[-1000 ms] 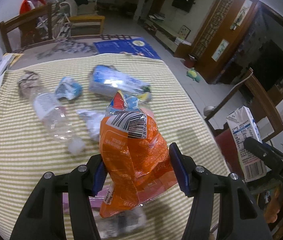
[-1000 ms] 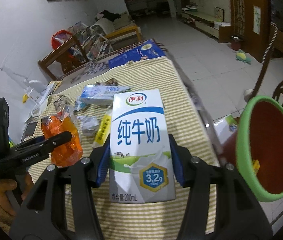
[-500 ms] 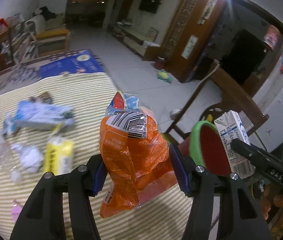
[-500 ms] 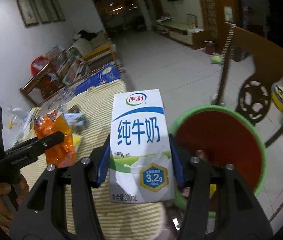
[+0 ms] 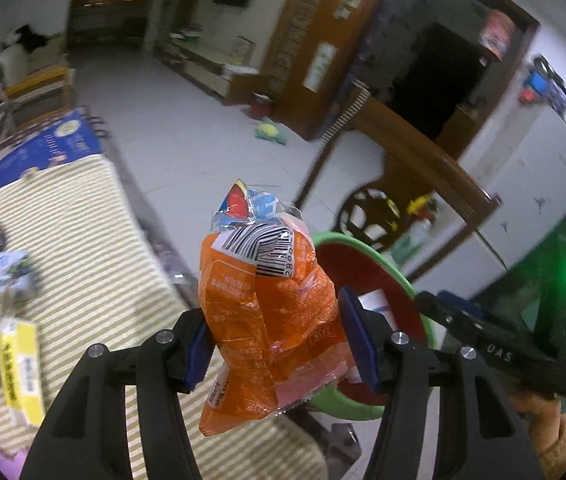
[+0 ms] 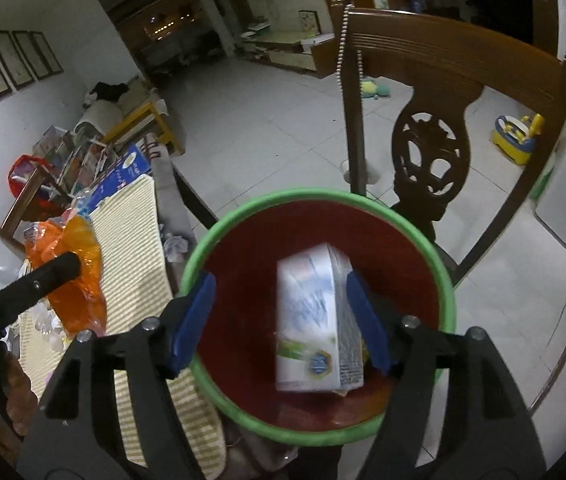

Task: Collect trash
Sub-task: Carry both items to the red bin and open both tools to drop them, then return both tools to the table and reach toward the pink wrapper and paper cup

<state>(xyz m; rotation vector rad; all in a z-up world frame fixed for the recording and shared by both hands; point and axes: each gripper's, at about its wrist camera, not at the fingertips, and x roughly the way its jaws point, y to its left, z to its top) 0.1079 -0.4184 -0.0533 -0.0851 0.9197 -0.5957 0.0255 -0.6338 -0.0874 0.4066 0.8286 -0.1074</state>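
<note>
Since the earlier frame, we find the milk carton [image 6: 317, 320] dropped from the parted right hand-held gripper [image 6: 281, 324] into the bin [image 6: 243, 216]; next, the left hand-held gripper [image 5: 273, 344], clamped on the orange wrapper [image 5: 267, 320], must release likewise.

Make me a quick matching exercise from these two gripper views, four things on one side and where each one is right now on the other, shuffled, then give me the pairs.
Things
1. milk carton
2. orange snack bag
3. yellow box
4. wooden chair

Places
A. lying on the striped tablecloth
B. standing behind the bin
C. clamped in the left gripper
D. inside the green-rimmed bin, between the open fingers of the right gripper

Pairs: 1-D, 2-C, 3-A, 4-B
</note>
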